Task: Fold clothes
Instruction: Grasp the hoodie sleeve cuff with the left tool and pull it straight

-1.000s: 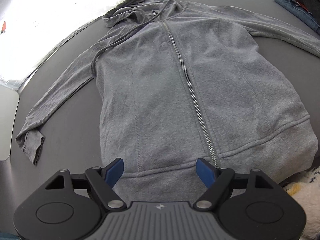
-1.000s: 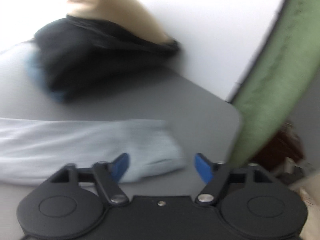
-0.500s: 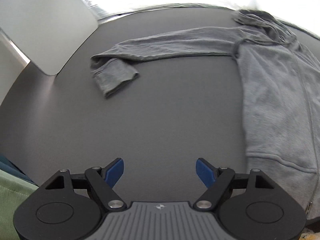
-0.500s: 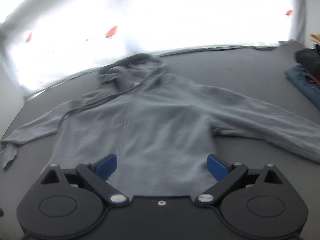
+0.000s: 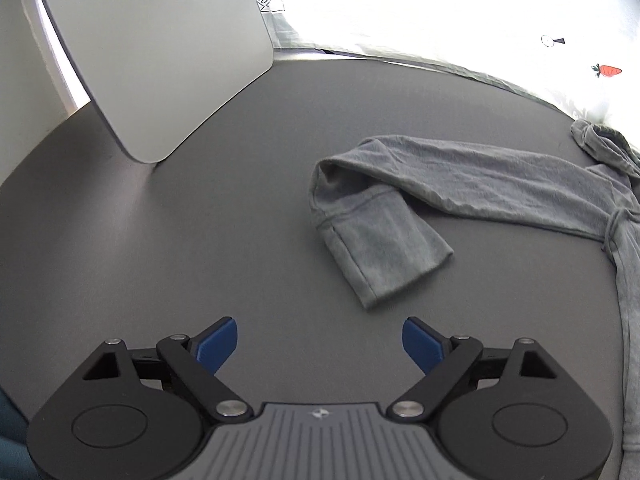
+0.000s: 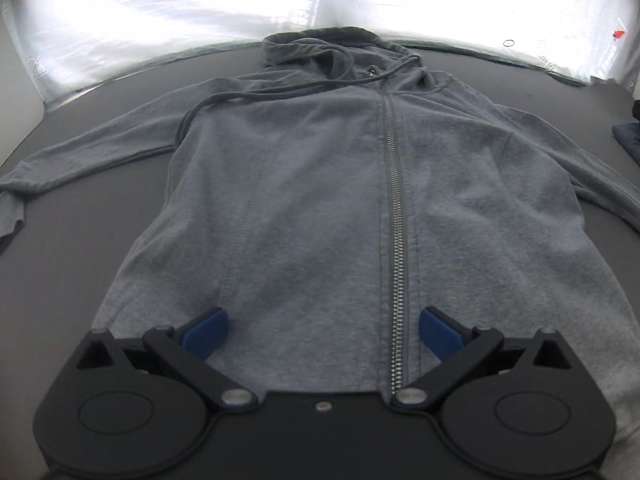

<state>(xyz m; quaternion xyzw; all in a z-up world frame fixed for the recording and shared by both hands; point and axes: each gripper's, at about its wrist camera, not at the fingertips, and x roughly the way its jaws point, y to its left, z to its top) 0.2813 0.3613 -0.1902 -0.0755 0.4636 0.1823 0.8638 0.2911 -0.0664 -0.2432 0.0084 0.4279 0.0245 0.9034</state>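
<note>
A grey zip hoodie (image 6: 320, 184) lies flat, front up, on a dark grey table, hood at the far side and sleeves spread. In the right wrist view my right gripper (image 6: 324, 332) hovers over the hem near the zipper (image 6: 394, 216); its jaws are opening and nothing is between them. In the left wrist view the hoodie's sleeve (image 5: 480, 176) ends in a cuff (image 5: 384, 248) folded back toward me. My left gripper (image 5: 320, 344) is just short of that cuff over bare table, its jaws opening with nothing between them.
A silver panel (image 5: 160, 48) stands on the table (image 5: 160, 240) at the far left. A white cloth with carrot prints (image 6: 160, 8) runs along the far edge. Folded dark clothes (image 6: 630, 132) lie at the right edge.
Both views swung left: the left one from the hoodie's body to its sleeve cuff, the right one from the clothes pile to the hoodie's front. Both grippers' jaws stand wider.
</note>
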